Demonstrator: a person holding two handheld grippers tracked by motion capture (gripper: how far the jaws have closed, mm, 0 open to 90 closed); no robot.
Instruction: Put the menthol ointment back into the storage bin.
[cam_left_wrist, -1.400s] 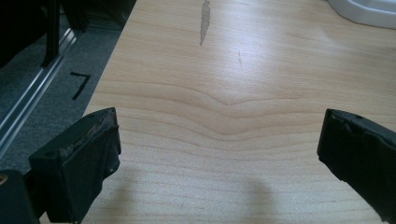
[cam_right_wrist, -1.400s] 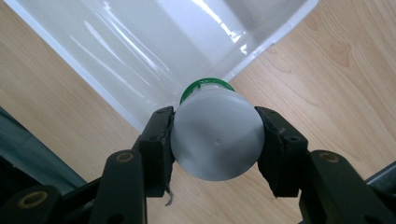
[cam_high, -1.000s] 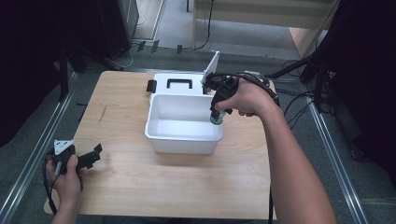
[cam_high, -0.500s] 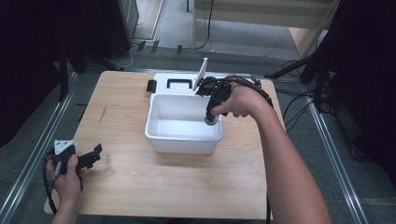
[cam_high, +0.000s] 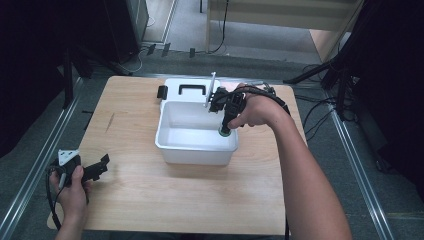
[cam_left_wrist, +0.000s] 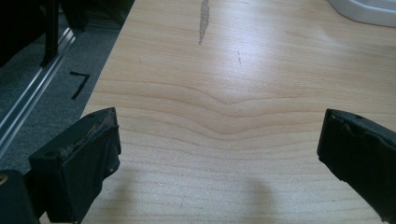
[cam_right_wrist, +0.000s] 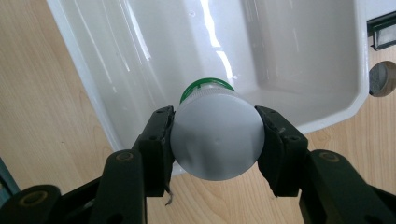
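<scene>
- Bottle (cam_right_wrist: 215, 140), white with a green cap, clamped in the right gripper (cam_right_wrist: 215, 144) over the white tub (cam_high: 170, 145).
- Left gripper (cam_left_wrist: 219, 154) fingers wide apart above bare worktop (cam_left_wrist: 243, 70).

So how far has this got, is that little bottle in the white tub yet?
Not yet. Done: the right gripper has clamped the small bottle and holds it over the white tub's right rim. In hand: carrying it in. Left: probably lowering and releasing. The left gripper rests open near the table's corner.

Bright overhead light, glare in white tub (cam_right_wrist: 280, 56), dark surroundings
</scene>
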